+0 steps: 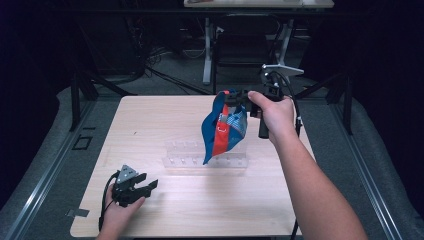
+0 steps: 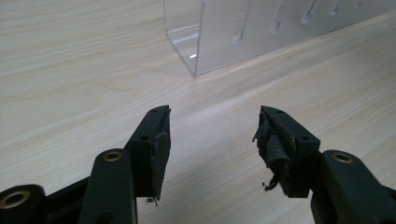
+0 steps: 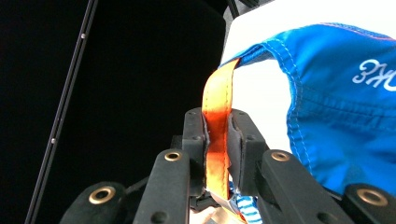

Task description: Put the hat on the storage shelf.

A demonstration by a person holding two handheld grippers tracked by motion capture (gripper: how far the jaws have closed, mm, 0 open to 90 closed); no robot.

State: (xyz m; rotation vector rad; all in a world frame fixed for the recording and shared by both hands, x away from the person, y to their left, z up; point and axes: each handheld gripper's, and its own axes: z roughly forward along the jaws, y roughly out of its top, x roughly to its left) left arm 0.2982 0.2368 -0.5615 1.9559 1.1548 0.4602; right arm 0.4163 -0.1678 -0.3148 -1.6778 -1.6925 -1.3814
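A blue cloth bag [image 1: 223, 127] with an orange strap hangs in the air above the clear plastic rack [image 1: 206, 159]. My right gripper [image 1: 239, 96] is shut on the orange strap [image 3: 217, 126], and the blue fabric [image 3: 336, 107] with white lettering hangs to the right of the jaws. My left gripper [image 1: 150, 186] rests low over the table near the front left, held by a hand. It stands open [image 2: 212, 135] with nothing between its fingers, and a corner of the clear rack [image 2: 243, 32] lies ahead of it.
The light wooden table [image 1: 165, 125] has metal rails along both sides. A desk frame and loose cables stand on the floor beyond the far edge. The person's right forearm [image 1: 320, 190] crosses the table's right front.
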